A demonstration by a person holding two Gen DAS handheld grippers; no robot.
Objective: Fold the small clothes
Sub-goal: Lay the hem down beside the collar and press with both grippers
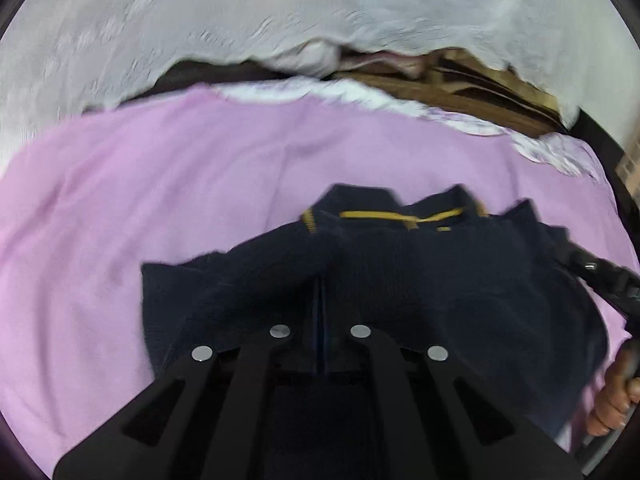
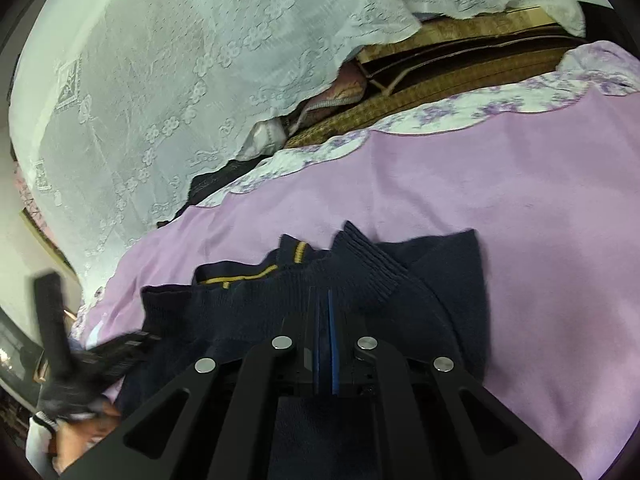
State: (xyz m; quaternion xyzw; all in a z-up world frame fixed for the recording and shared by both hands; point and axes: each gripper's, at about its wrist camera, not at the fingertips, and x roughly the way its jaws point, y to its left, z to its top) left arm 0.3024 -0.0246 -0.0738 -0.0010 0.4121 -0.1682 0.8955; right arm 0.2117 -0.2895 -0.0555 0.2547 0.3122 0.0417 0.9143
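Note:
A small navy knitted garment (image 1: 440,280) with a yellow stripe at its collar (image 1: 400,215) lies rumpled on a pink blanket (image 1: 160,180). My left gripper (image 1: 322,300) is shut, its fingers pressed together on the near edge of the navy fabric. In the right wrist view the same garment (image 2: 240,312) shows a ribbed cuff (image 2: 372,264) folded over its body. My right gripper (image 2: 329,304) is shut on the fabric, blue pads together. Each gripper shows at the edge of the other's view: the right gripper (image 1: 600,276) and the left gripper (image 2: 120,352).
A white lace cloth (image 2: 160,80) hangs behind the blanket. A brown woven mat (image 2: 460,64) and a floral-edged sheet (image 2: 460,112) lie at the far side. A person's hand (image 1: 616,400) holds the right gripper's handle. Pink blanket (image 2: 520,200) spreads bare to the right.

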